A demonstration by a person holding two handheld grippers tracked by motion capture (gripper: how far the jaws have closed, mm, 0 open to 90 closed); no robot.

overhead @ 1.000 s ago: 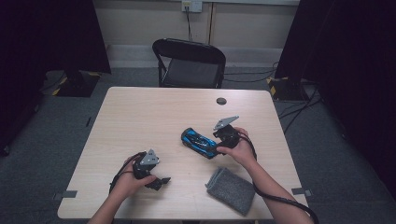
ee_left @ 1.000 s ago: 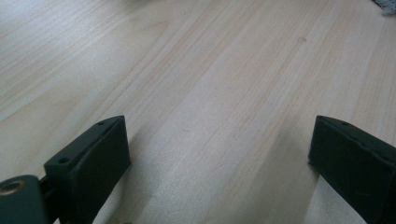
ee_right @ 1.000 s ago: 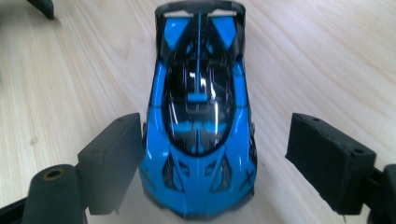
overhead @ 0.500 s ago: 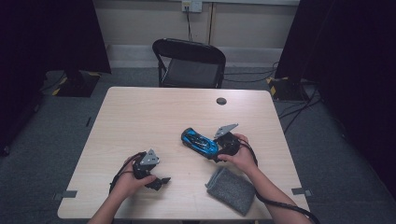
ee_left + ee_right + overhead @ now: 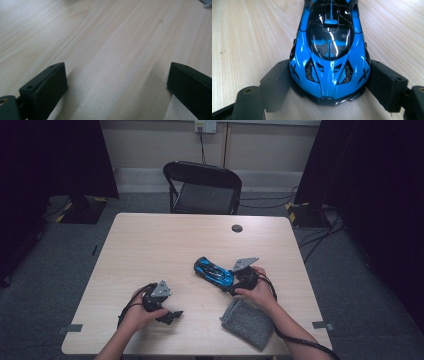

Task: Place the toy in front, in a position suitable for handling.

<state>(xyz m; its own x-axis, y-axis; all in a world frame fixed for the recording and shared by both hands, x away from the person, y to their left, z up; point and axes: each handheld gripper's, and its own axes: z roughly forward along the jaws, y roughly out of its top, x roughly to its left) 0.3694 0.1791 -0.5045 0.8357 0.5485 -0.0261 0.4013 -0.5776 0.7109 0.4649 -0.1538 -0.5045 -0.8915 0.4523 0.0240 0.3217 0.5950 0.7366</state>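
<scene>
Nearest us a grey cloth [image 5: 248, 323] lies by the table's [image 5: 150, 245] front edge, just beside our right hand [image 5: 261, 292]. Our left gripper [image 5: 170, 316] rests low over bare wood at front left, jaws spread wide with nothing between them. Farther in, our right gripper [image 5: 229, 289] pinches the blue car [image 5: 214, 271] at one end, both jaws pressed against its sides; the car sits on the table right of centre. Beyond stands a chair [image 5: 202, 187].
</scene>
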